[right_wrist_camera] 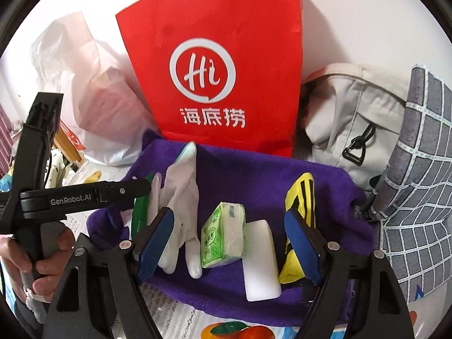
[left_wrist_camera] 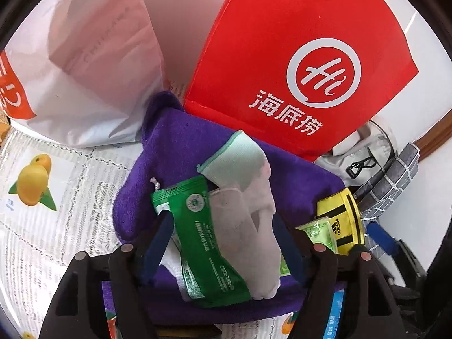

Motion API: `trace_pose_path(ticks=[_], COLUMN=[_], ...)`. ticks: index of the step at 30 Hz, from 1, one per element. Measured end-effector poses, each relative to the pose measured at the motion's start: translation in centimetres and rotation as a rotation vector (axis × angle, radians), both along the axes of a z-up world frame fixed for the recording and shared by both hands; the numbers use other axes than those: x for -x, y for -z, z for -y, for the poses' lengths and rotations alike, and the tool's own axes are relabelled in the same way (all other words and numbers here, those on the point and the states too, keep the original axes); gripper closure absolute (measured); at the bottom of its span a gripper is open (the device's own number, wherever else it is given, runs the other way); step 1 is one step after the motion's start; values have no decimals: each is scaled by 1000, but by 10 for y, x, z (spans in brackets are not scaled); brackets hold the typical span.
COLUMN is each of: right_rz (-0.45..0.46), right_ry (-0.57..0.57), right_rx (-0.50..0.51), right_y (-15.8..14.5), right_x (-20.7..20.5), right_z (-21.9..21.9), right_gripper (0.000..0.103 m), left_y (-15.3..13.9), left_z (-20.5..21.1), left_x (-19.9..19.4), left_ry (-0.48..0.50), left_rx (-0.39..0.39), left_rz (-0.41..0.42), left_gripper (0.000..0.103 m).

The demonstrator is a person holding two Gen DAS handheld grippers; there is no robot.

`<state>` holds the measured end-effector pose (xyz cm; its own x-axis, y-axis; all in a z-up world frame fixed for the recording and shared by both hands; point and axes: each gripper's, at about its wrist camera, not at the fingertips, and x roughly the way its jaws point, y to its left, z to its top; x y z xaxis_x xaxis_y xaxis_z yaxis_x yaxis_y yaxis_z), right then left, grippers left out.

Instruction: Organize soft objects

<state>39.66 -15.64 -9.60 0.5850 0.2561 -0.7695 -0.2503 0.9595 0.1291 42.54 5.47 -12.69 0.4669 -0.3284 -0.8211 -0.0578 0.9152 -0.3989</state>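
— How does your light look on both wrist views?

— Bright and even for you; soft daylight with no hard glare; the tall red paper bag with the white logo (left_wrist_camera: 296, 56) throws a pink cast onto the pale wall behind it.

— Shadows, blur?

— Only soft shadows in the folds of your purple fleece cloth (right_wrist_camera: 240, 175); your centre is sharp; the fisheye bends everything toward a black rim; the black gripper arms at the bottom edge look slightly soft.
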Motion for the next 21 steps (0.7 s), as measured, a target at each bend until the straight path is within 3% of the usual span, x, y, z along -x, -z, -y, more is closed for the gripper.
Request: trace_pose_path(ticks=[6, 11, 15, 21], right_rz=[28, 46, 54, 57], right_ry=[57, 65, 76, 100], right_rx=[65, 52, 65, 37], right_y=[-13, -29, -39, -55], right_x=[7, 21, 43, 88], right_z=[3, 6, 11, 25], right_gripper=[23, 23, 23, 23], left_y=[-15, -41, -73, -93], left_z=[10, 20, 21, 33], left_x=[8, 23, 49, 99], left_ry=[16, 34, 1, 12], left_rx=[-117, -223, -284, -365], left_rz=[35, 89, 171, 215], left_gripper=[32, 32, 28, 27])
